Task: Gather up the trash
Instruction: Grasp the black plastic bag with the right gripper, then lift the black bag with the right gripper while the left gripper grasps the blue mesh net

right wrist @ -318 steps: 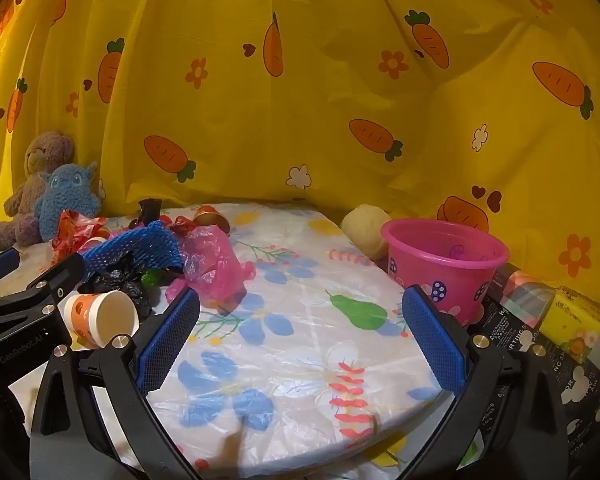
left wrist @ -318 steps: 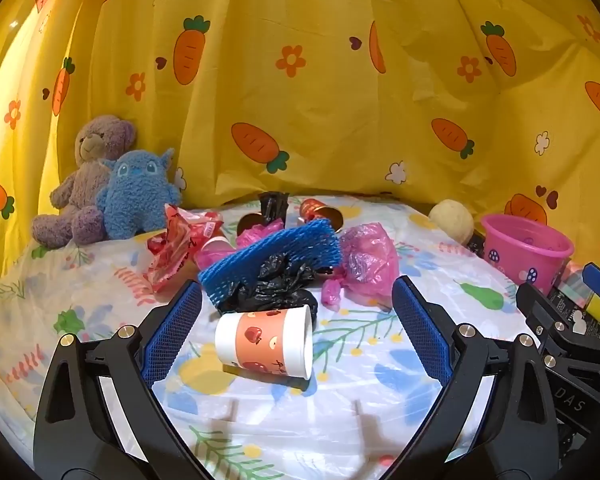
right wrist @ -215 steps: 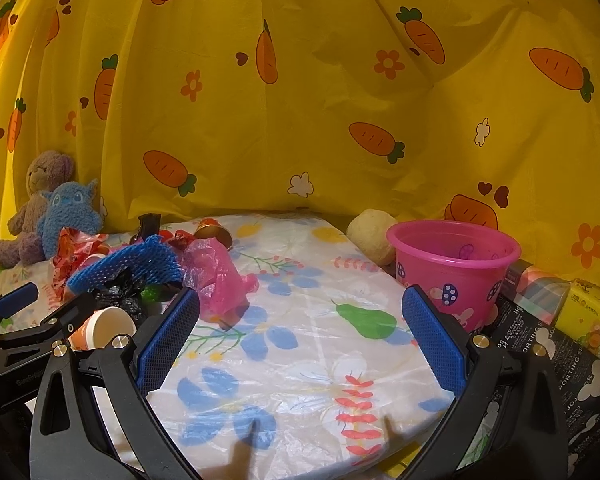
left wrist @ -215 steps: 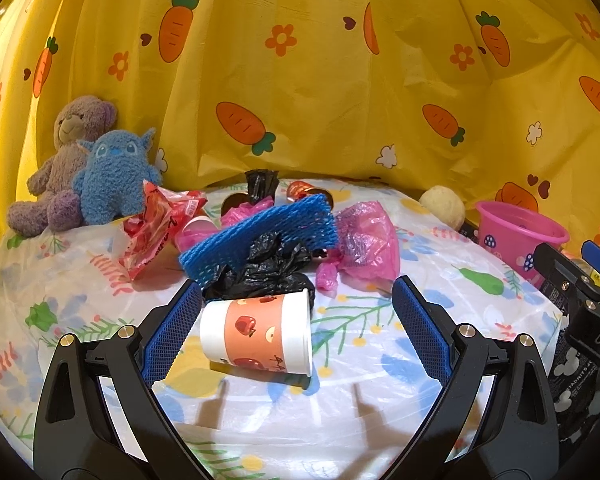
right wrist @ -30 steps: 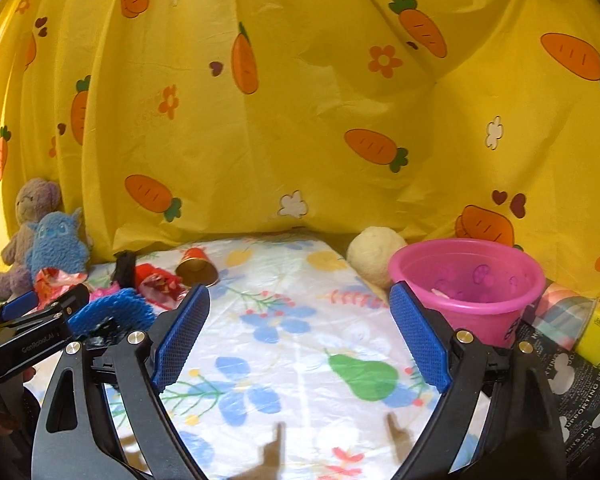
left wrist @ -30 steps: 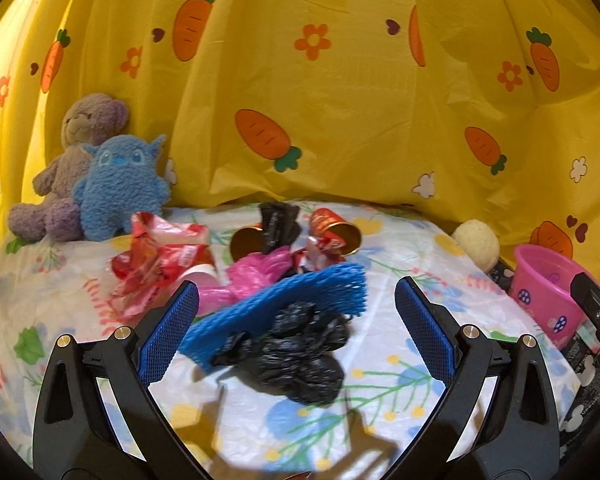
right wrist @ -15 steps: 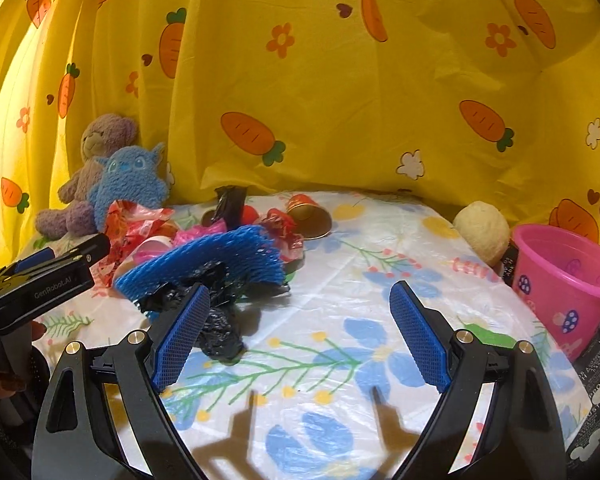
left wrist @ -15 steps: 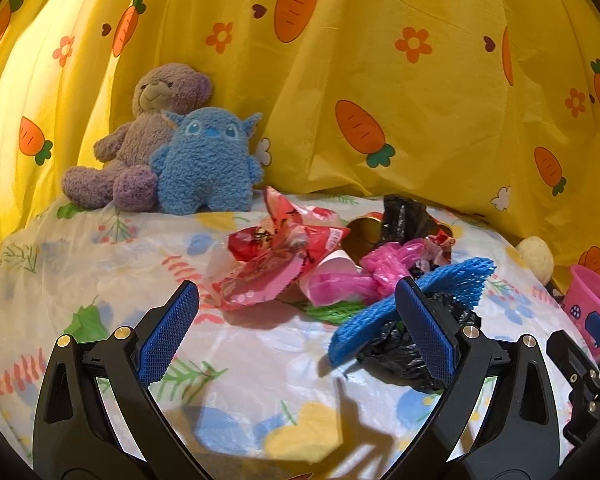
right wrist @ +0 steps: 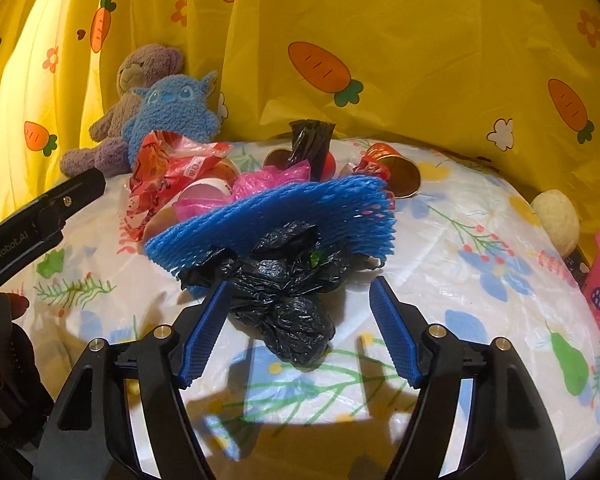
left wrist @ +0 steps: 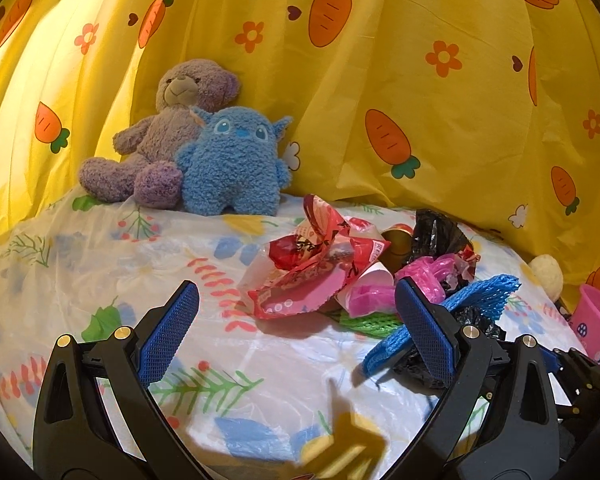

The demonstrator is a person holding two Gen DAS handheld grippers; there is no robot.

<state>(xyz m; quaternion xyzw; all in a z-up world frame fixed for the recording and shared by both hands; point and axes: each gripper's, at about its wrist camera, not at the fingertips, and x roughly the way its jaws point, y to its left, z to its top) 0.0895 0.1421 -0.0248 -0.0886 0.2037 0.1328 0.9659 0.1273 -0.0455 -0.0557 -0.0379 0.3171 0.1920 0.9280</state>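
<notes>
A pile of trash lies on the flowered table cover. In the right wrist view a crumpled black plastic bag sits under a blue foam net, with pink plastic, a red snack wrapper and a gold-lined cup behind. My right gripper is open, its jaws either side of the black bag. My left gripper is open and empty, just short of the red wrapper; the blue net lies behind its right finger.
A purple teddy bear and a blue plush sit at the back left against the yellow carrot curtain. A pink bucket stands at the right table edge, near a cream ball. The left gripper's body shows at the left.
Both grippers have swung left and closed in on the pile. The right gripper now straddles the black bag. The paper cup and one pink bag seen earlier are gone from the table.
</notes>
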